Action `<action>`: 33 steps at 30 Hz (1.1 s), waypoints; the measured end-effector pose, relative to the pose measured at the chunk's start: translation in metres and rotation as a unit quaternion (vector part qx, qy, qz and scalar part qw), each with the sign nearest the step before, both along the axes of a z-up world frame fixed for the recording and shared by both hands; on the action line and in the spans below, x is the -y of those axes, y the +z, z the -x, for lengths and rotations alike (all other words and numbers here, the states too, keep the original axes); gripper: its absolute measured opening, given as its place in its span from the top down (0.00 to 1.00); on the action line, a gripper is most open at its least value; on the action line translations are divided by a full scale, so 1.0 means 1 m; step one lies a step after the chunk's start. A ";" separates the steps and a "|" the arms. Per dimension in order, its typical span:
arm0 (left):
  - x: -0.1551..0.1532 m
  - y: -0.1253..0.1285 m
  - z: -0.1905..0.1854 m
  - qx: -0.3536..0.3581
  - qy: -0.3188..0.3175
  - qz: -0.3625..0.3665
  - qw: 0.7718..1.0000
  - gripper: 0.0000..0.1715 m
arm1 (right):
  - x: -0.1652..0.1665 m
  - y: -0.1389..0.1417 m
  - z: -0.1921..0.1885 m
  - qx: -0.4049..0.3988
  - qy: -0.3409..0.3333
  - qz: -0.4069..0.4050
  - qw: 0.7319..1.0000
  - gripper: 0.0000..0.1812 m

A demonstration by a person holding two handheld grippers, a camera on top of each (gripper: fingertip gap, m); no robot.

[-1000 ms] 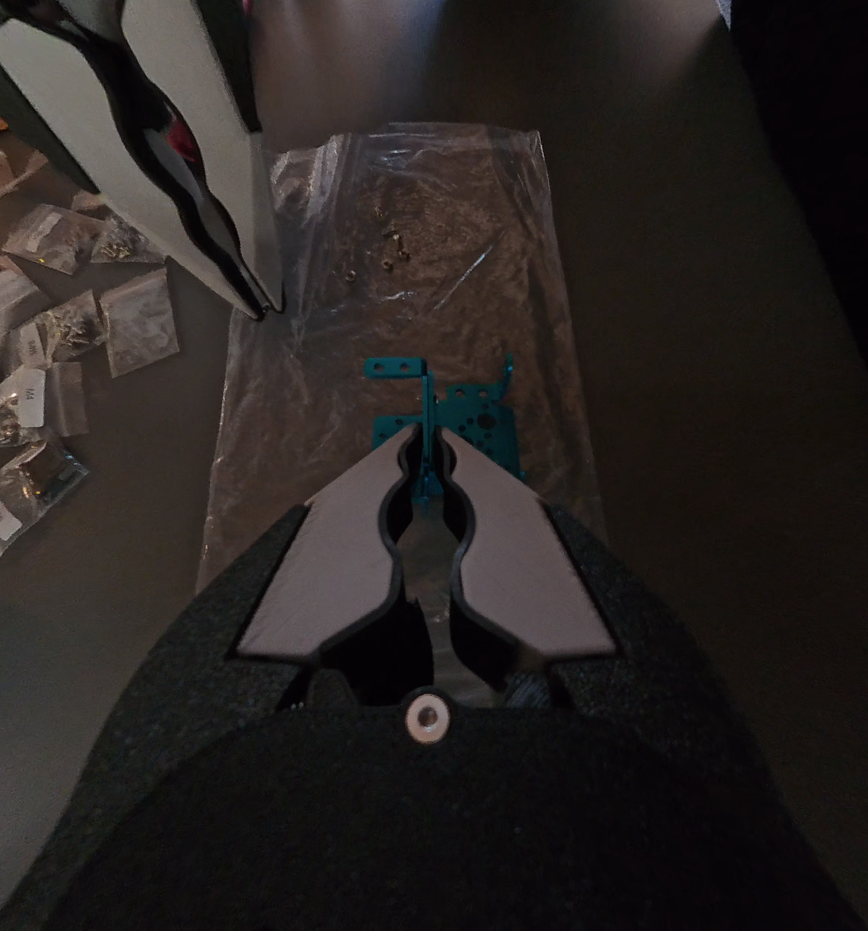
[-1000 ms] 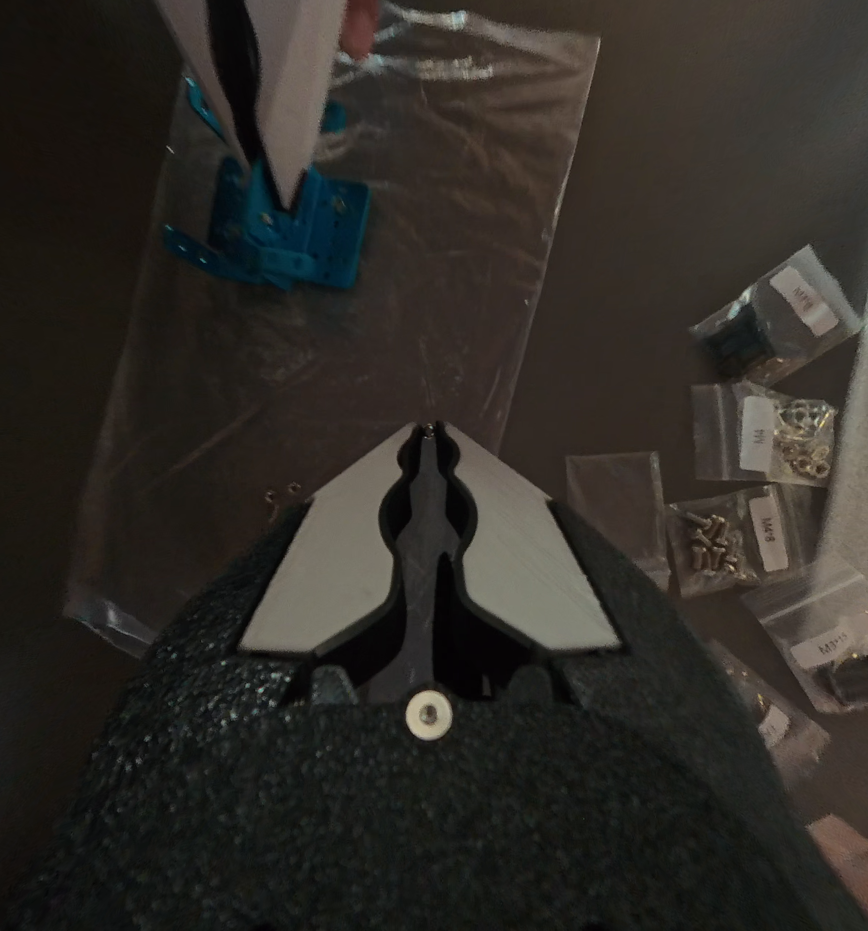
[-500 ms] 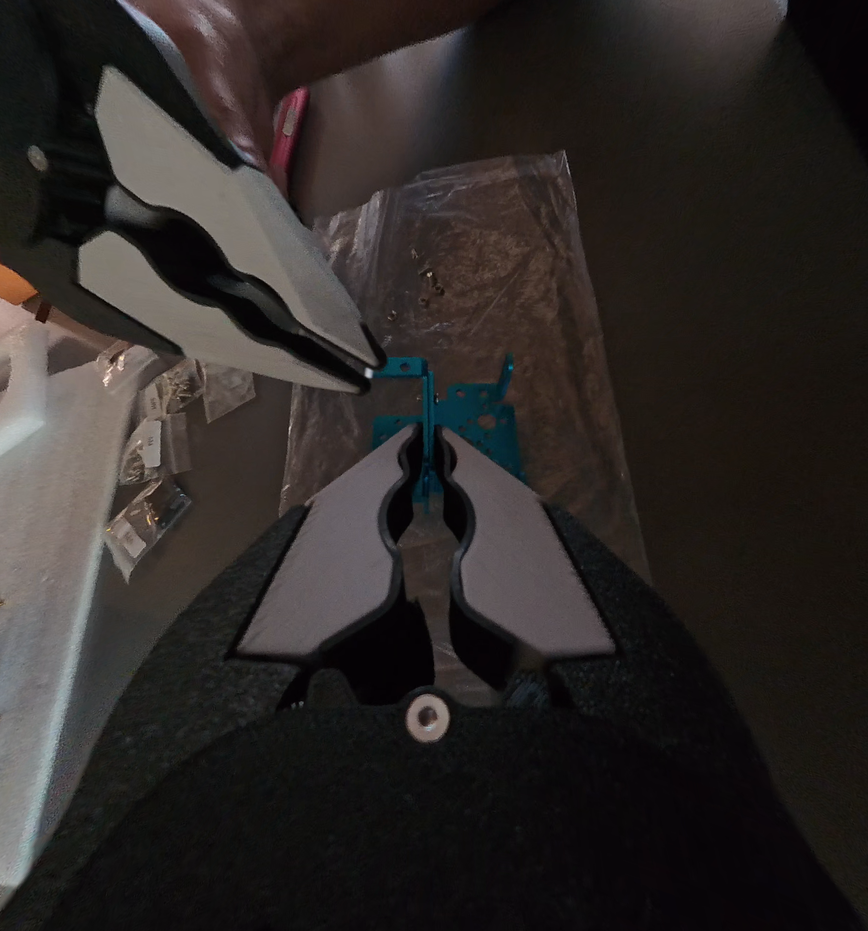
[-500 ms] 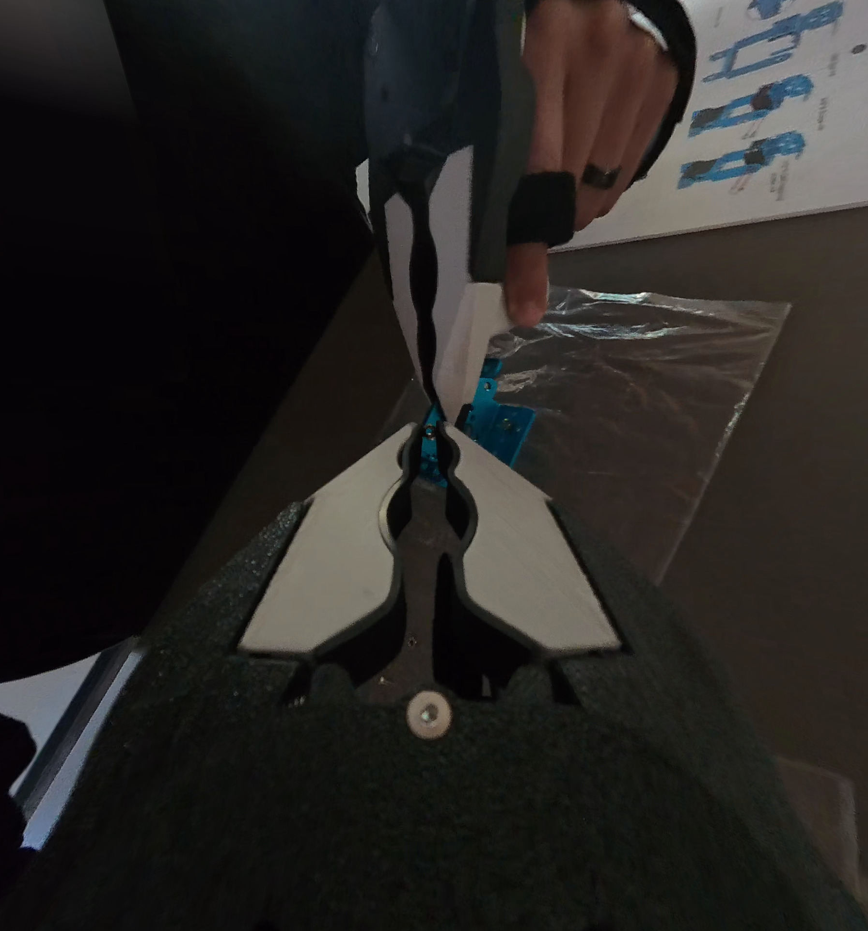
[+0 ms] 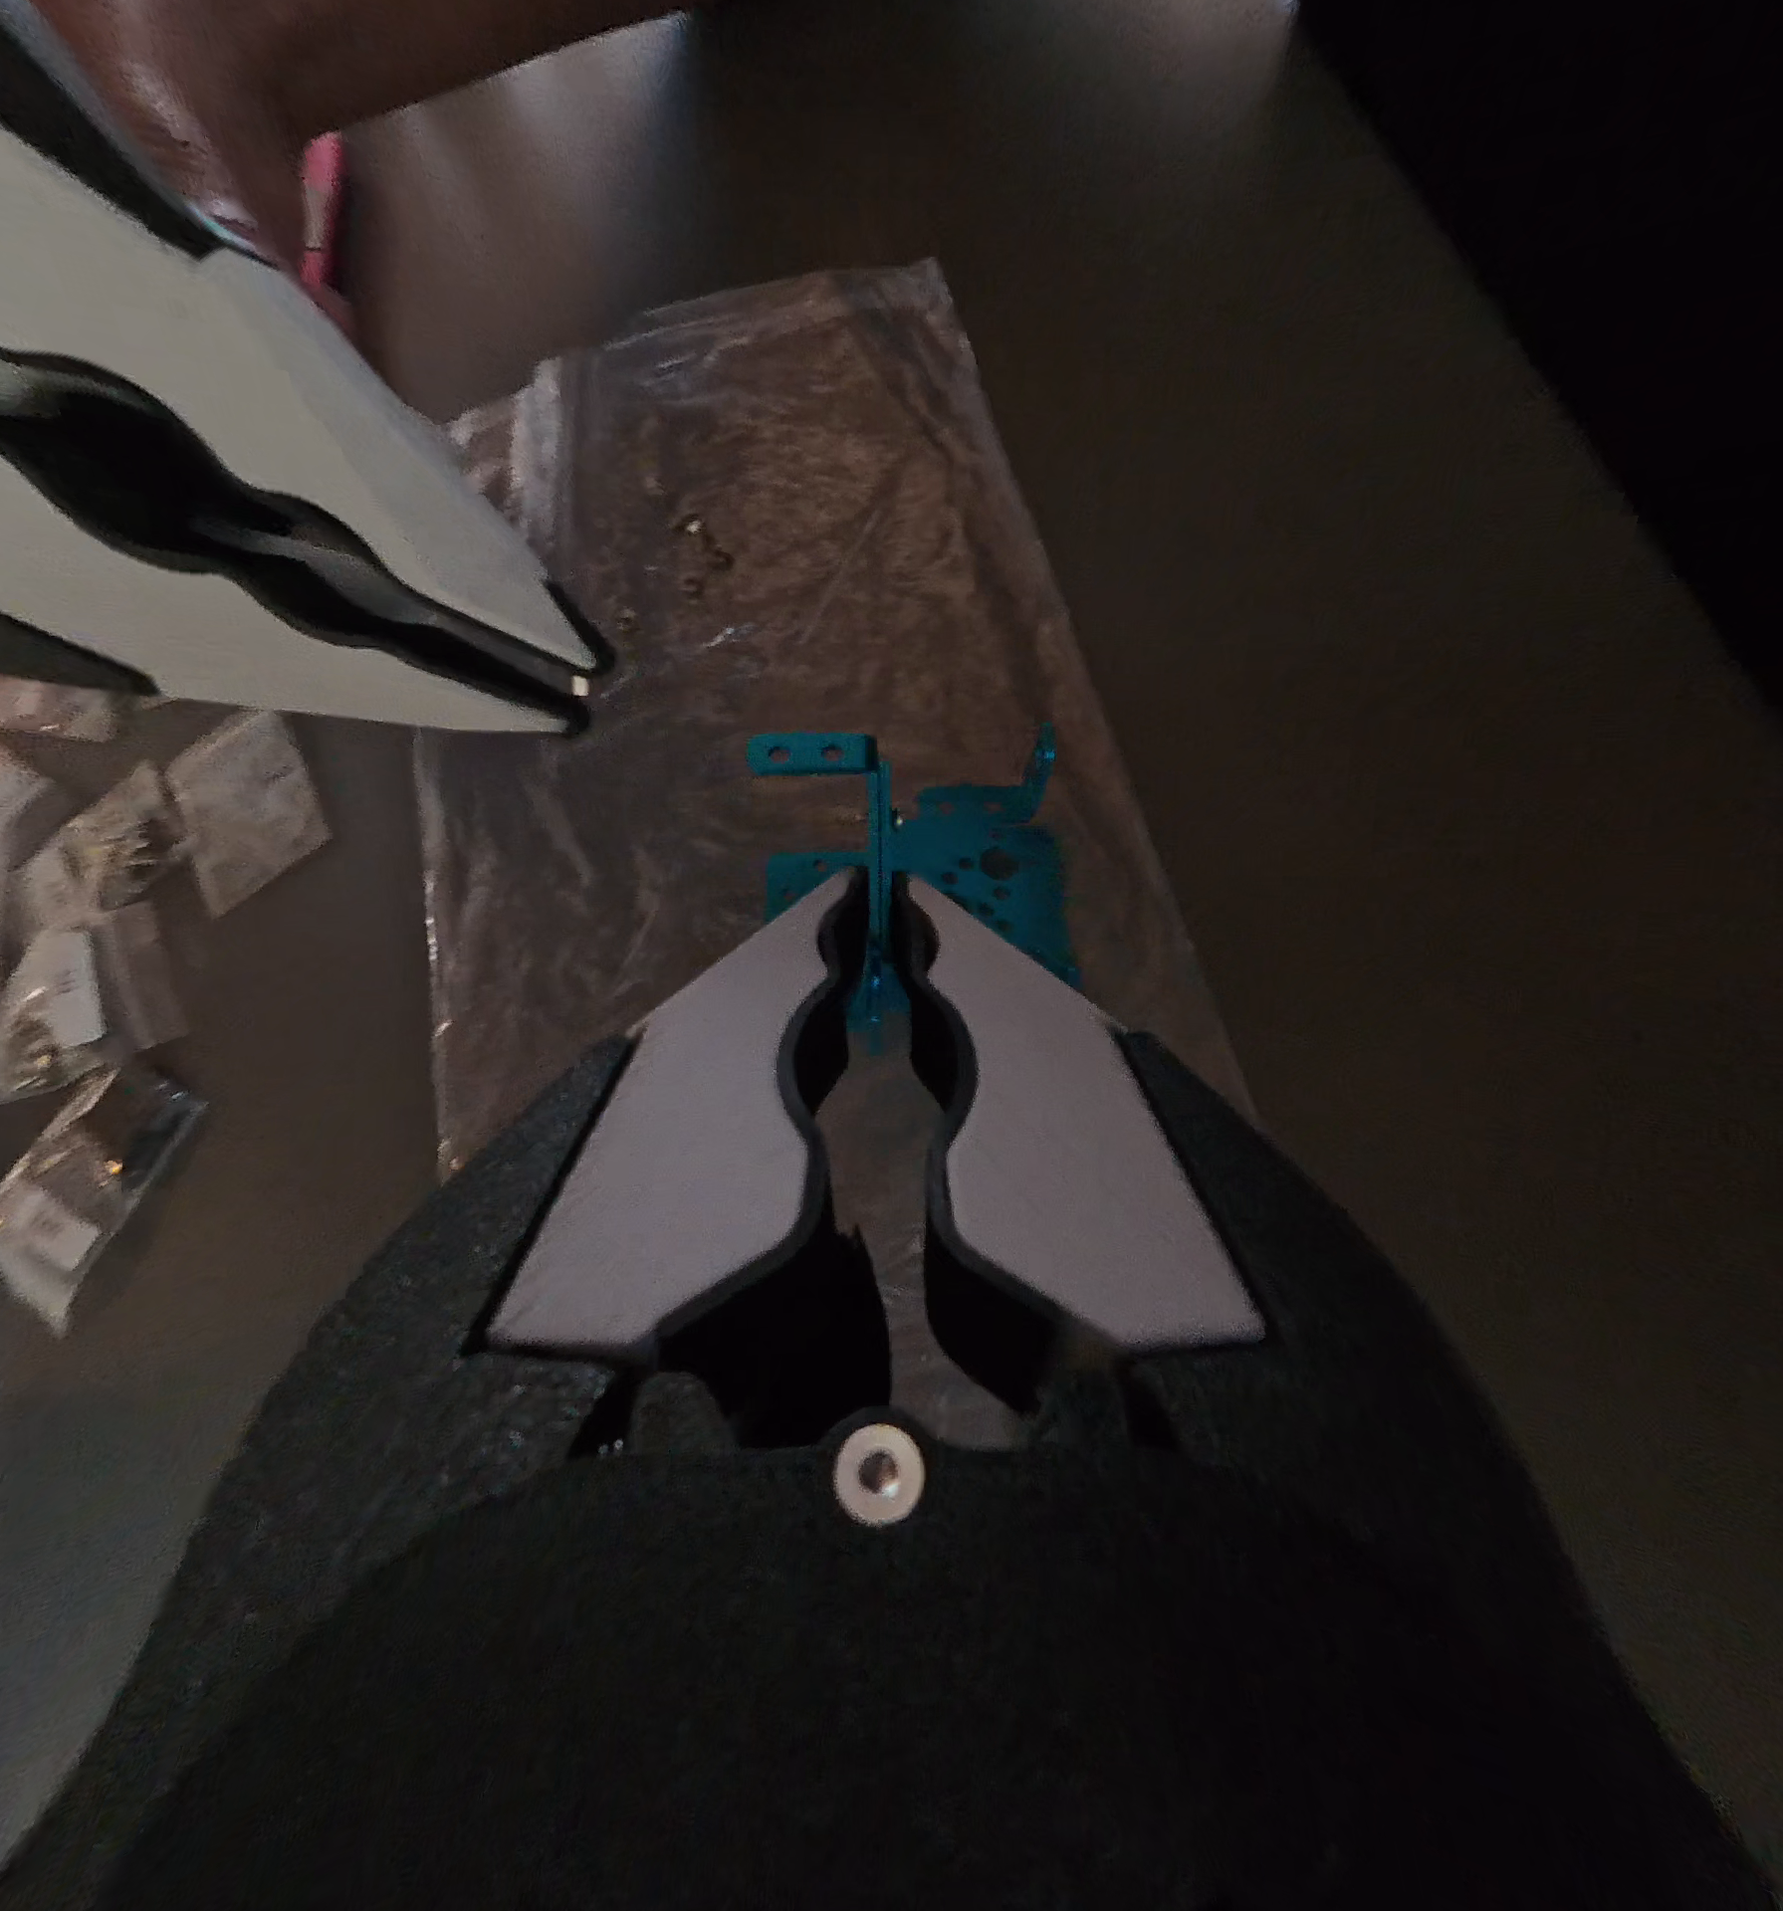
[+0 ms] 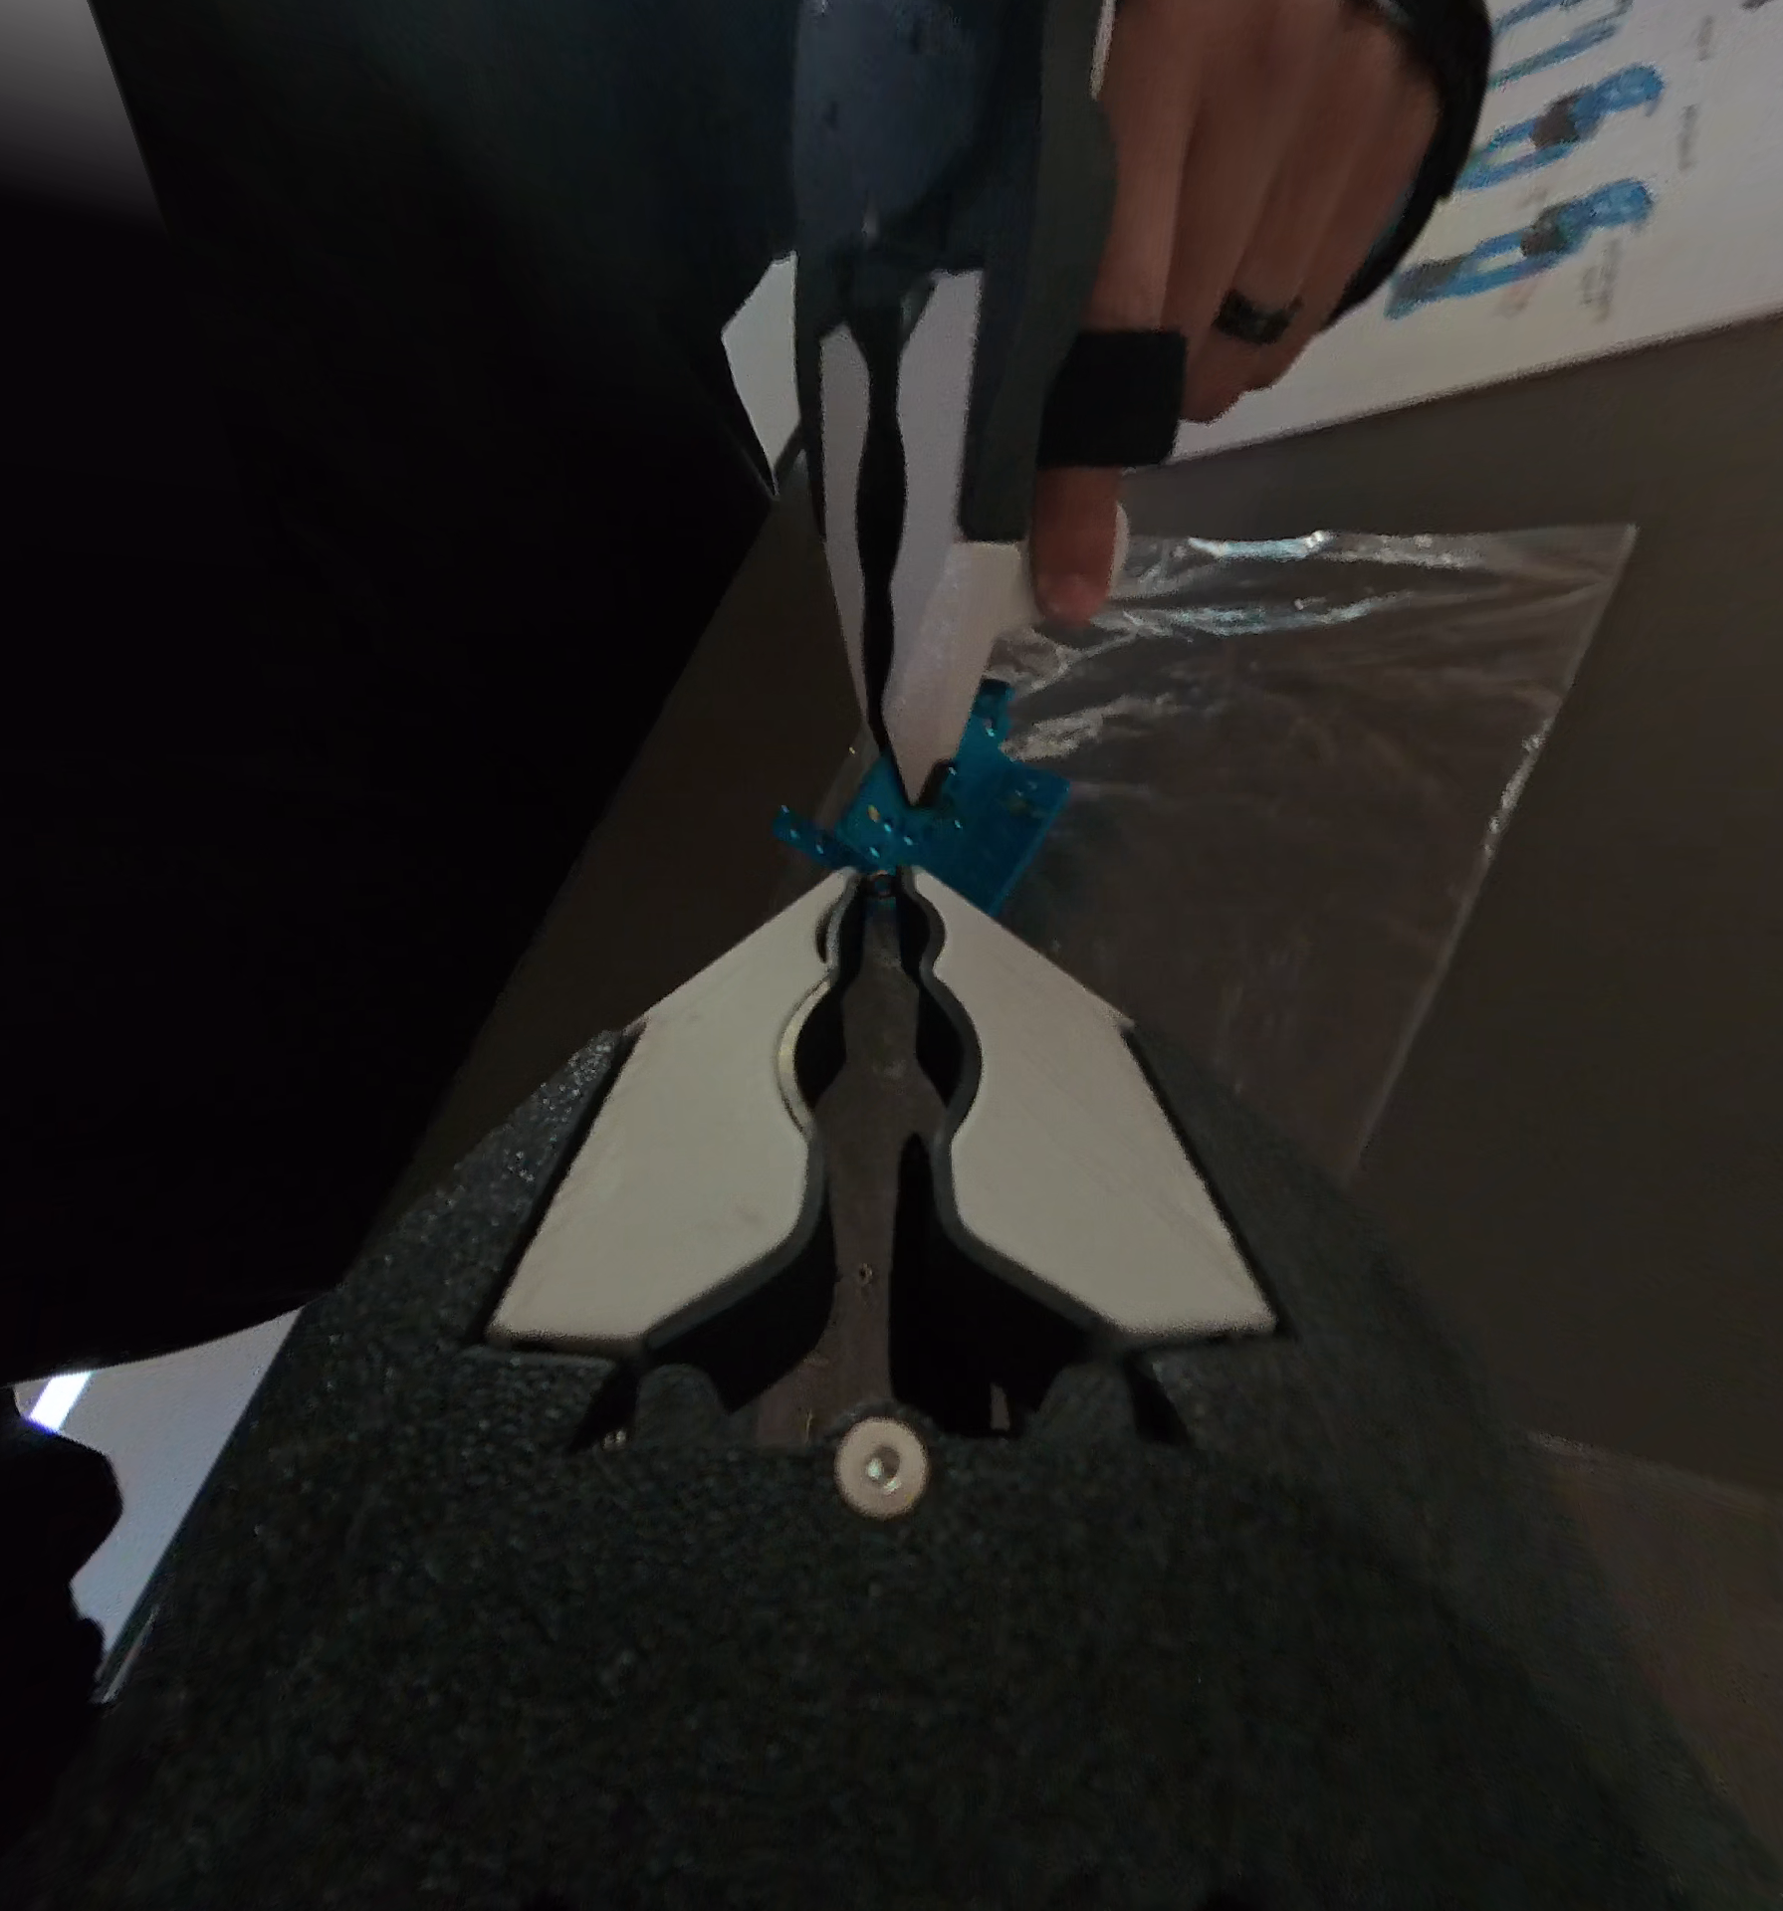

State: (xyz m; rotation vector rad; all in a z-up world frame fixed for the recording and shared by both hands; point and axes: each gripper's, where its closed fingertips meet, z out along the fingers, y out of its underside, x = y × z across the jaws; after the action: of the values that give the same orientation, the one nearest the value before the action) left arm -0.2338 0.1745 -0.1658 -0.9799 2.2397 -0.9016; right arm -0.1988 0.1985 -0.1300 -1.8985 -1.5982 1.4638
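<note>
My left gripper [image 5: 879, 879] is shut on the upright tab of a teal metal bracket assembly [image 5: 980, 838] with many holes, held over a clear plastic sheet [image 5: 814, 465]. My right gripper [image 6: 879, 879] is shut on a small metal screw [image 6: 879, 887], its tips just short of the bracket [image 6: 1001, 817]. In the left wrist view the right gripper [image 5: 579, 703] comes in from the upper left, with the screw [image 5: 582, 685] at its tip, left of the bracket. In the right wrist view the left gripper [image 6: 902, 781] points down onto the bracket, held by a hand [image 6: 1228, 207].
Loose screws [image 5: 701, 558] lie on the plastic sheet beyond the bracket. Several small bags of hardware [image 5: 142, 858] lie on the dark table [image 5: 1383, 827] at the left. A white sheet with blue drawings [image 6: 1539, 207] lies at the far side. The table edge [image 6: 659, 827] runs close on the left. Across from one pair of fingers to the other is roughly 6 centimeters.
My right gripper has swung from over the near end of the plastic sheet up to the bracket, still shut on the screw. My left gripper has kept its grip on the bracket.
</note>
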 end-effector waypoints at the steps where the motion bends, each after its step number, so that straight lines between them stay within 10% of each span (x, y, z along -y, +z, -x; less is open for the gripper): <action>1: 0.001 -0.001 0.001 -0.009 -0.015 0.003 1.000 0.98 | 0.000 -0.003 -0.003 0.002 -0.007 0.000 1.000 0.97; 13: -0.001 -0.006 0.011 -0.101 -0.146 0.013 0.984 0.97 | 0.015 -0.019 -0.005 0.019 -0.001 0.005 1.000 0.98; 33: -0.027 0.006 -0.003 -0.025 -0.058 -0.005 0.998 0.98 | 0.001 -0.012 -0.015 0.011 -0.026 -0.006 1.000 0.98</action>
State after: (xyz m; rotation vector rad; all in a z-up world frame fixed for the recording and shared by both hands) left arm -0.2306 0.2018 -0.1594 -0.8839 2.3616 -0.9254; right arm -0.1842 0.1974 -0.1424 -1.9422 -1.5508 1.4146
